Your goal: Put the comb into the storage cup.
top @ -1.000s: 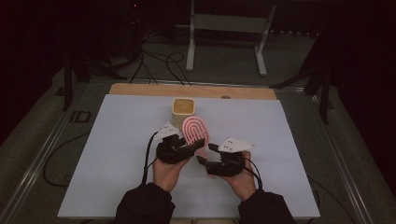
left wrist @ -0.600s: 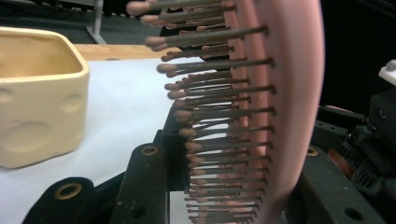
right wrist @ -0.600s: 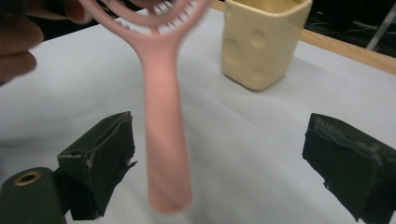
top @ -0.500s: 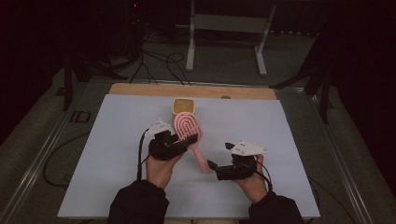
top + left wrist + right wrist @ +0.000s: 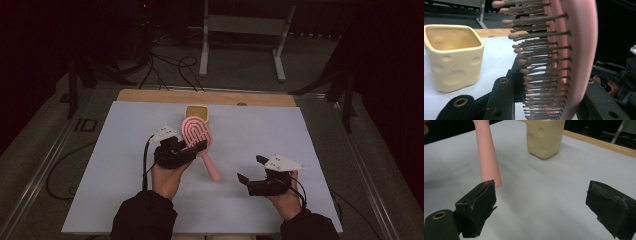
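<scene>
— How many things?
— One pink hairbrush (image 5: 195,135), one yellow cup (image 5: 197,113), two grippers, one white table (image 5: 300,140).

— Anything hidden or hard to see?
— Top of the hairbrush cut off in the left gripper view. Handle top cut off in the right gripper view, just the round pink end (image 5: 489,167) showing. Part of the cup cut off there too. Dark all around the table, hard to make out.

— And the hairbrush itself?
— Pink, oval head with curvy slots, lots of thin bristles (image 5: 536,62) with little round tips, long plain handle.

— Where?
— Clamped in the left gripper (image 5: 194,148) at the bottom of the head, jaws squeezed on both sides. Handle sticking out past the jaws, pointing toward the right gripper (image 5: 249,169). Cup just beyond the brush head, away from the left gripper.

— The right gripper?
— Jaws wide apart, holding nothing. Well apart from the handle end, off to the right of the left gripper.
</scene>
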The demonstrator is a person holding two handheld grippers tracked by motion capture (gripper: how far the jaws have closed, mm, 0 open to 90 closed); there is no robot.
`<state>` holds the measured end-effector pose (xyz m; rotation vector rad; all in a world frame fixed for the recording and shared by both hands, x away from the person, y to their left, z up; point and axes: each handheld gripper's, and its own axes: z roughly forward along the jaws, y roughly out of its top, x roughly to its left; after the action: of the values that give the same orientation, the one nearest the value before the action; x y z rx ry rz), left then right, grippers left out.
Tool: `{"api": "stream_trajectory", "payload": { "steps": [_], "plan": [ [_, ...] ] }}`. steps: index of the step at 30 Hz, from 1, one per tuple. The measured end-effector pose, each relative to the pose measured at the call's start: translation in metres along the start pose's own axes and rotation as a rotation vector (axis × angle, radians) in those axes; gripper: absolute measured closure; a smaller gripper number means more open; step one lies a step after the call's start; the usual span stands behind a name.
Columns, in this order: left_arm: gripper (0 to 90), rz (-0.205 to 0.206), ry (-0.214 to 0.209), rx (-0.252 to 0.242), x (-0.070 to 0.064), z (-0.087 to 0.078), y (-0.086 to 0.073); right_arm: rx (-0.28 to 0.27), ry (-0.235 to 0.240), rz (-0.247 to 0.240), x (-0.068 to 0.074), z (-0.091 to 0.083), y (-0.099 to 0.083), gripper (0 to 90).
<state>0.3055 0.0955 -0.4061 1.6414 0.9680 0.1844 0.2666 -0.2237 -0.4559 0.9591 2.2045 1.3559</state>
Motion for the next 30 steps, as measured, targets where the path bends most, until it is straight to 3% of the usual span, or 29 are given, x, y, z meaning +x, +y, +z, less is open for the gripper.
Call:
{"api": "stream_trajectory", "payload": {
  "steps": [4,13,18,30],
  "plan": [
    [64.7,0.000,0.008,-0.005,0.002,-0.003,0.002,-0.010,-0.015,0.016,-0.005,-0.007,-0.011,9.2],
    [64.7,-0.007,0.014,-0.012,0.005,-0.003,0.005,-0.098,-0.056,0.065,-0.012,-0.024,-0.038,9.5],
    [64.8,-0.016,0.012,-0.024,0.007,-0.003,0.006,-0.137,-0.085,0.042,-0.009,-0.028,-0.045,9.8],
    [64.7,0.000,0.023,-0.041,0.009,-0.009,0.021,-0.138,-0.102,0.046,-0.010,-0.023,-0.053,9.8]
  ]
}}
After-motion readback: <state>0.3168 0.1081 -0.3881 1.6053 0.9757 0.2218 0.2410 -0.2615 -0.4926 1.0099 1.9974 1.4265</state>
